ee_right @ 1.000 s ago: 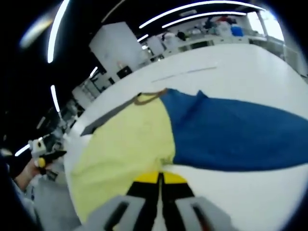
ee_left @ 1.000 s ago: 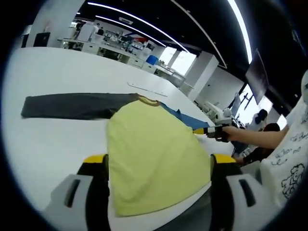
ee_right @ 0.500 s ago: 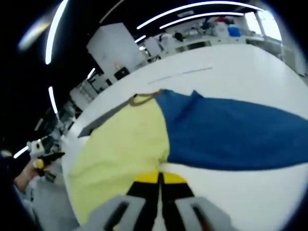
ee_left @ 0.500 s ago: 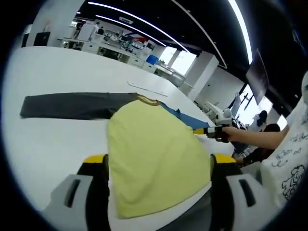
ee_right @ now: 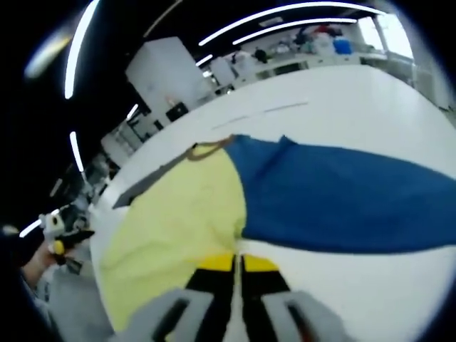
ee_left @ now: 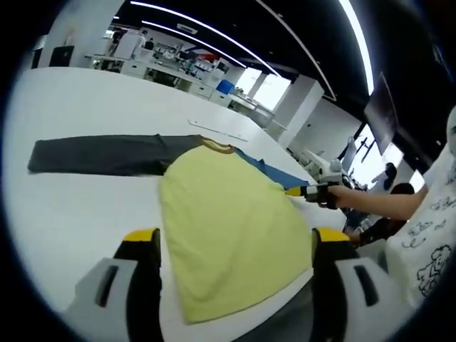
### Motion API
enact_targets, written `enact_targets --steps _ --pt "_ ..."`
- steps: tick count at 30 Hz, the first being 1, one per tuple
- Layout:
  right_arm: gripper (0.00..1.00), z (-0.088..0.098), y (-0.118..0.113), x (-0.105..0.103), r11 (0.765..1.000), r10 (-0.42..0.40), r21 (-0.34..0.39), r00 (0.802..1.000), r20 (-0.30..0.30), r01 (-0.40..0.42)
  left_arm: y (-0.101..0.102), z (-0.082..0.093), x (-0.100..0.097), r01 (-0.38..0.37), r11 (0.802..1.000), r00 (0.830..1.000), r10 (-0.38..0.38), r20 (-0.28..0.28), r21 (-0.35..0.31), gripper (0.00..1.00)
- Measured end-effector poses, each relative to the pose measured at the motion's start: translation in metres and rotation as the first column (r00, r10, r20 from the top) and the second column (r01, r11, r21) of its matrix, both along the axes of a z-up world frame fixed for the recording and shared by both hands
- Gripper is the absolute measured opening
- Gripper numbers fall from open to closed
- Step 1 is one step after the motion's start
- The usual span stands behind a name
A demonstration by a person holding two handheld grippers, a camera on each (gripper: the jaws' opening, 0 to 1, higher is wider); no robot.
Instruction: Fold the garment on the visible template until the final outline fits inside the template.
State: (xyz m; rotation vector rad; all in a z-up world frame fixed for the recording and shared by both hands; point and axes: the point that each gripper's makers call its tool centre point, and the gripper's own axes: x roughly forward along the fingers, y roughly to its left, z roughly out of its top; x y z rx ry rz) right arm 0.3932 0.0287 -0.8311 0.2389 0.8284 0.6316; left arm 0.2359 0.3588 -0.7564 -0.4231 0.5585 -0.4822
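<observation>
Right gripper (ee_right: 238,265) clenched on shirt (ee_right: 178,214) edge near blue sleeve (ee_right: 342,199), sleeve running far right. Left gripper (ee_left: 235,246) released, straddling hem; grey sleeve (ee_left: 100,153) far left.

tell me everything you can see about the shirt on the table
The shirt is a long-sleeved top of soft, matte cloth lying flat on the white table. Its body is pale yellow, with a brownish neckband. One sleeve is dark grey, stretched straight out; the other is blue, spread wide. The right gripper, jaws together, pinches the body's edge just below the blue sleeve. The left gripper hangs open astride the body.
</observation>
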Motion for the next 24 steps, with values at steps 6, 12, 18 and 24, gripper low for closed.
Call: enact_targets --steps 6,12,18,24 --pt "0.32 0.016 -0.043 0.014 0.996 -0.086 -0.028 0.994 0.061 0.088 0.000 0.004 0.004 0.000 1.000 1.000 0.000 0.012 -0.002 0.85" --pt "0.51 0.021 -0.087 0.024 0.982 -0.169 -0.069 0.982 0.083 0.175 -0.002 0.002 0.007 0.006 1.000 1.000 -0.006 0.013 -0.005 0.85" --pt "0.66 0.019 -0.132 0.026 0.948 -0.292 -0.095 0.951 0.105 0.302 -0.005 0.001 0.006 0.014 1.000 1.000 -0.014 0.006 -0.005 0.85" --pt "0.82 0.015 -0.182 0.029 0.884 -0.433 -0.139 0.894 0.118 0.446 -0.004 -0.001 0.006 0.014 1.000 1.000 -0.014 -0.001 -0.003 0.86"
